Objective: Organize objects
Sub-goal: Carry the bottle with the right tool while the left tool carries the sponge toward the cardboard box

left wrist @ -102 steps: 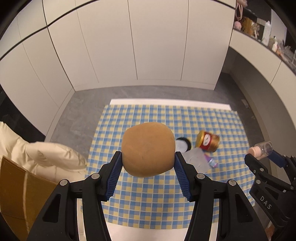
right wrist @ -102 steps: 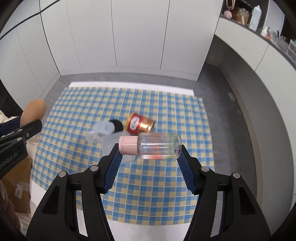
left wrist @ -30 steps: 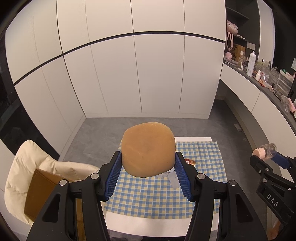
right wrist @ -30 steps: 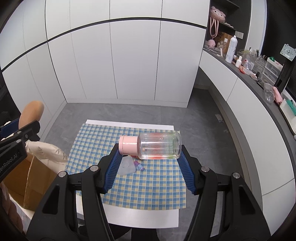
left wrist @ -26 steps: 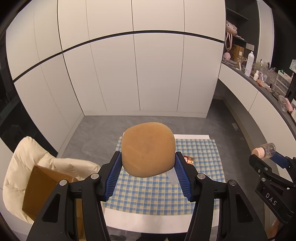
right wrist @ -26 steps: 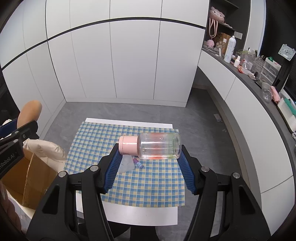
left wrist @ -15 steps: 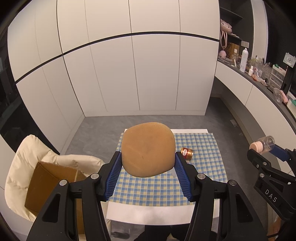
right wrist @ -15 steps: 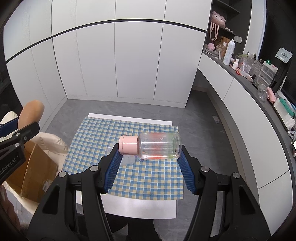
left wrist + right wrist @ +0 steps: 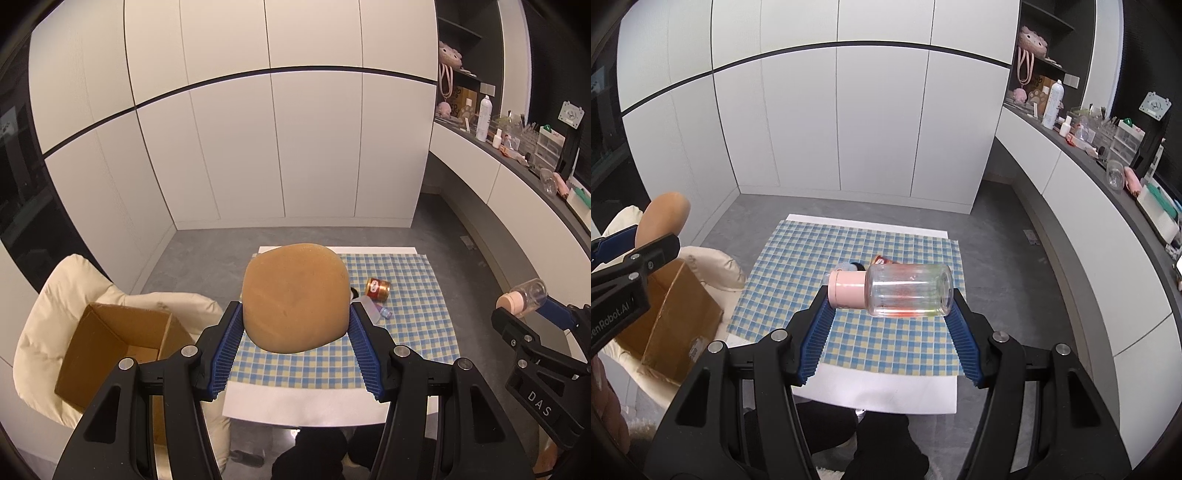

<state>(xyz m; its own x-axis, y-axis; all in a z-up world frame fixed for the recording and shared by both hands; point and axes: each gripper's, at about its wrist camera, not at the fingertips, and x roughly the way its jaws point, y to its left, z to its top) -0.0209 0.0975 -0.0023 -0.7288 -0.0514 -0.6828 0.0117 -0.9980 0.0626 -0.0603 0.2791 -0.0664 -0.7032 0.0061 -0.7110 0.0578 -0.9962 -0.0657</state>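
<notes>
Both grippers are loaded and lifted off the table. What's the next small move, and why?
Probably carry the left gripper left and down over the open cardboard box: it grips the brown bun, and the box mouth faces up beside the table.

Tan bread bun (image 9: 295, 301) was clamped between blue pads, held above the table. Clear jar with pink lid (image 9: 891, 290) lay sideways in the other grip, lid pointing left. Red-gold can (image 9: 378, 288) lay on its side on the checkered cloth (image 9: 417, 325), beside a translucent item (image 9: 373, 312), possibly a bag.
</notes>
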